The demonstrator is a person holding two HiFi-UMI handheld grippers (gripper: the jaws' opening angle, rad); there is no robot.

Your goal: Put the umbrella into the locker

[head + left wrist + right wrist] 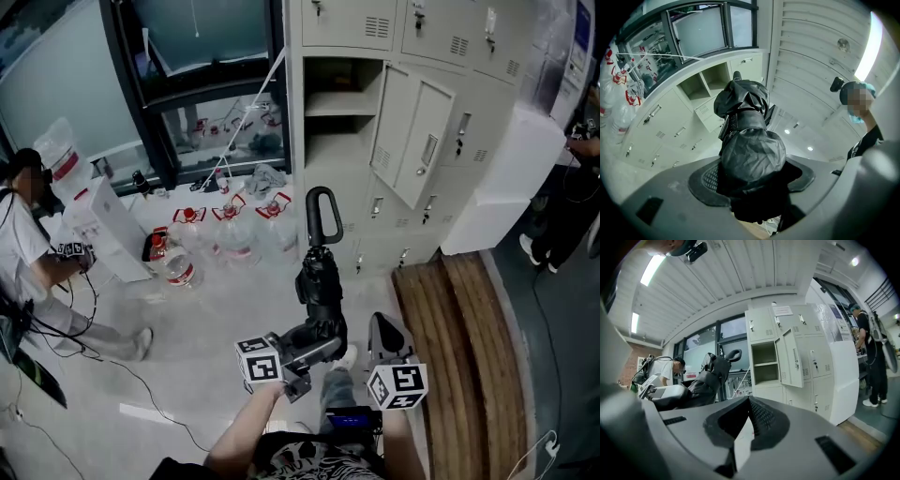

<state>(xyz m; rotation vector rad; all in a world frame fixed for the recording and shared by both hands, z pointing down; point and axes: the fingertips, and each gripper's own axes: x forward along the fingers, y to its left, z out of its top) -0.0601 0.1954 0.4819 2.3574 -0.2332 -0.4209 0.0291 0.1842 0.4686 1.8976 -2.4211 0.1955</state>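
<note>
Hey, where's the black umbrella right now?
The black folded fabric umbrella sits at the centre of the head view, clamped in the left hand-held gripper, its hooked handle toward the open grey metal locker compartment ahead.

Blk umbrella (321, 281), pale grey lockers (441, 37), clear bottles (230, 230) w/ red labels.

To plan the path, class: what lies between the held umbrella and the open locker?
Only bare floor; the head view shows nothing standing between umbrella and locker.
</note>
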